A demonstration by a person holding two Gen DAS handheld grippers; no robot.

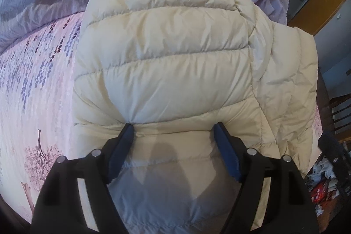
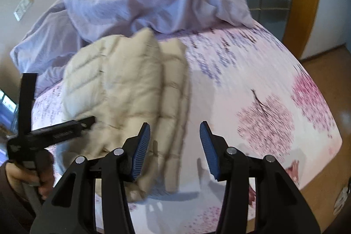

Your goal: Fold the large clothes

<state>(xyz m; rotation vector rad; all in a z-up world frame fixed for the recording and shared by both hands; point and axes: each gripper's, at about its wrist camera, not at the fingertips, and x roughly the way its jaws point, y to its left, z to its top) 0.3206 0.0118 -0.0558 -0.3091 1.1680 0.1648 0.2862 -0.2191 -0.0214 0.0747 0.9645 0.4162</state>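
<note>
Both the left gripper (image 1: 173,126) and right gripper (image 2: 174,125) gape empty over the cream puffer jacket (image 1: 175,58); I'd press air out before folding.

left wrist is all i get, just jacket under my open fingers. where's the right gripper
Observer: The right gripper is open and holds nothing; it hangs over the jacket's edge and the bare bedsheet.
Operator: anything else on the bed on that side
Observer: Only sheet with pink tree prints toward the wooden floor.
Operator: is my gripper in its view
Observer: Yes, the left gripper shows at the jacket's near-left edge, a hand on its handle.
</note>
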